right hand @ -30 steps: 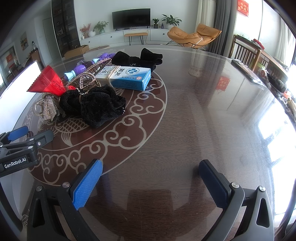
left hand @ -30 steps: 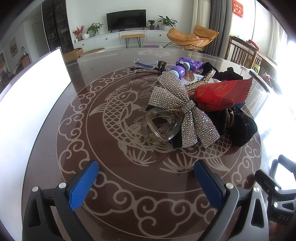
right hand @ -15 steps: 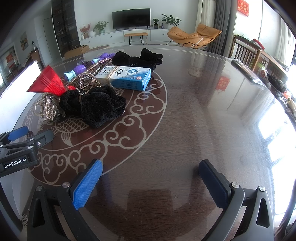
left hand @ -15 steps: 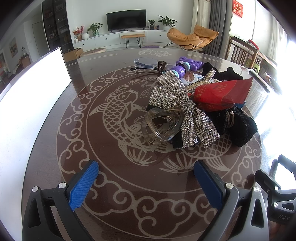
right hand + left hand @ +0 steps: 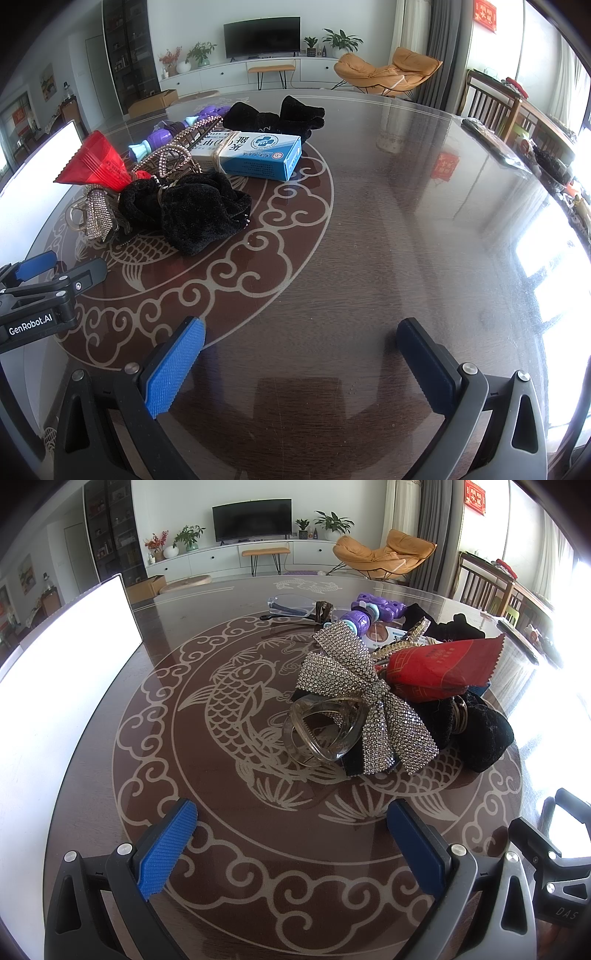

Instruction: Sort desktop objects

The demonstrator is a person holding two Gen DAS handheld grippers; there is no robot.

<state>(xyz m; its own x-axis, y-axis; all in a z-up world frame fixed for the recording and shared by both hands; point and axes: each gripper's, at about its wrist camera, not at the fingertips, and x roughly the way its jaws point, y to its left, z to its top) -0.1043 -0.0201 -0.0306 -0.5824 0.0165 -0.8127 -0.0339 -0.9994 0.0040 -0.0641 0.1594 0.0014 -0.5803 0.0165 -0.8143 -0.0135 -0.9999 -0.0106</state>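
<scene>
I am holding both tools low over the counter (image 5: pixel 424 229), a dark glossy top with a pale fish-and-cloud pattern. My left tool (image 5: pixel 291 834) is standing with its blue pads wide apart and nothing between them; my right tool (image 5: pixel 301 354) is likewise spread, gripping nothing, over bare counter.

In the left wrist view the pile of things is lying at about one o'clock from the left tool. Nearest is a clear hair claw (image 5: pixel 321 727), touching a rhinestone bow (image 5: pixel 354 686) draped over it. Just beyond, at two o'clock, a red packet (image 5: pixel 439 664) is resting on black fuzzy cloth (image 5: pixel 480 734). Farther back a purple toy (image 5: pixel 369 613) and clear glasses (image 5: pixel 291 603) are lying near twelve o'clock.

In the right wrist view the same pile is sitting at ten to eleven o'clock, well apart from the right tool, with a blue and white box (image 5: pixel 255 155) at its far side, touching another black cloth piece (image 5: pixel 280 118) behind it.
</scene>
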